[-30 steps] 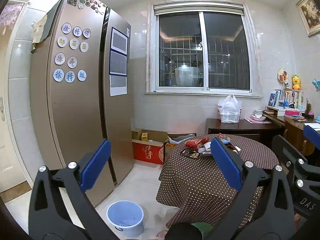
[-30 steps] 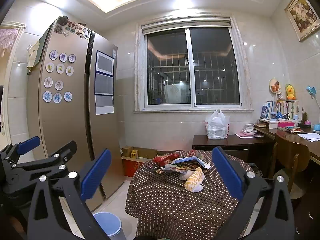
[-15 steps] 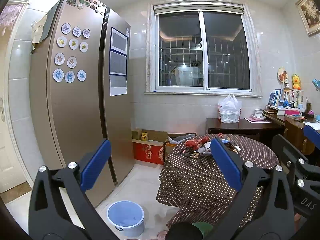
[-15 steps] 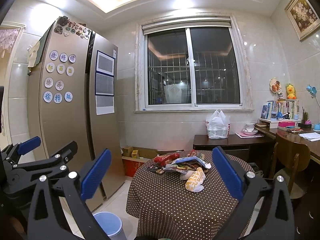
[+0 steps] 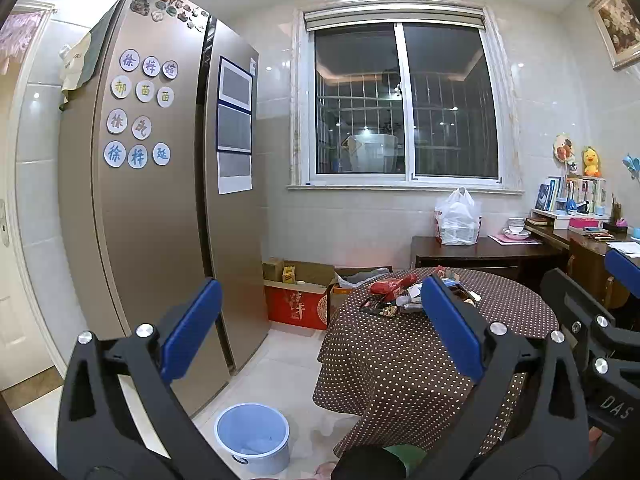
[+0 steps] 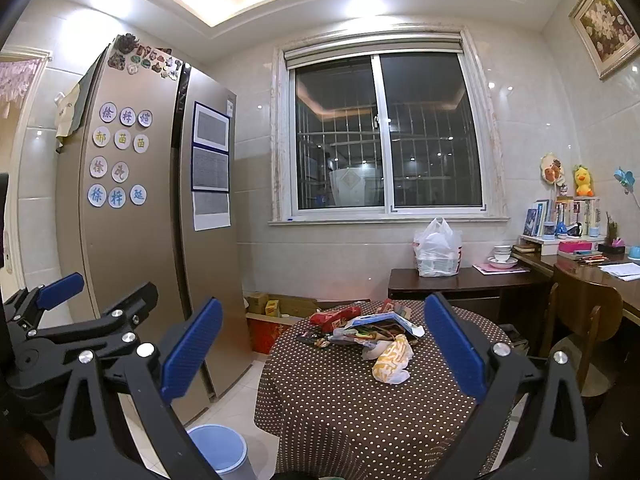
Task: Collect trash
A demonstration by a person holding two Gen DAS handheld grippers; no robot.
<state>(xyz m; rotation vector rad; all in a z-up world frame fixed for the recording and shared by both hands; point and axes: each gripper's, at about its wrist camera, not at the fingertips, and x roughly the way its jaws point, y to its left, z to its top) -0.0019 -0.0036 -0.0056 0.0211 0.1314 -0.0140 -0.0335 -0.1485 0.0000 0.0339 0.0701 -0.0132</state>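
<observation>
Trash (image 6: pixel 362 330) lies heaped on the round table (image 6: pixel 344 396), toward its far side: wrappers, a red packet (image 6: pixel 335 317) at the left of the heap, a blue-edged packet on top, and a yellow-and-white crumpled bag (image 6: pixel 393 360) at the near edge of the heap. Largest item relative to the table: tall gold refrigerator (image 5: pixel 160 208), to its left, with round character magnets and printed sheets on its doors. Window (image 6: pixel 386 132) on the wall behind the table, dark outside. Dark wooden sideboard (image 6: pixel 460 280) just behind the table, carrying a white plastic bag (image 6: pixel 438 248). Wooden chair (image 6: pixel 584 320) to the table's right. Cardboard boxes (image 5: pixel 298 294) on the floor behind the table's left edge. Light blue bin (image 5: pixel 253 436) on the floor at the table's near left, beside the refrigerator. Left gripper (image 5: pixel 320 328) held level and up in the air, short of the table, pointing across the floor gap toward the boxes; jaws spread wide, nothing between the blue pads. Right gripper (image 6: pixel 324 348) also held level, to the right of the left one, aimed straight at the heap from short of the table's near edge; jaws spread wide, nothing held. Left gripper shows at the left edge of the right wrist view.
</observation>
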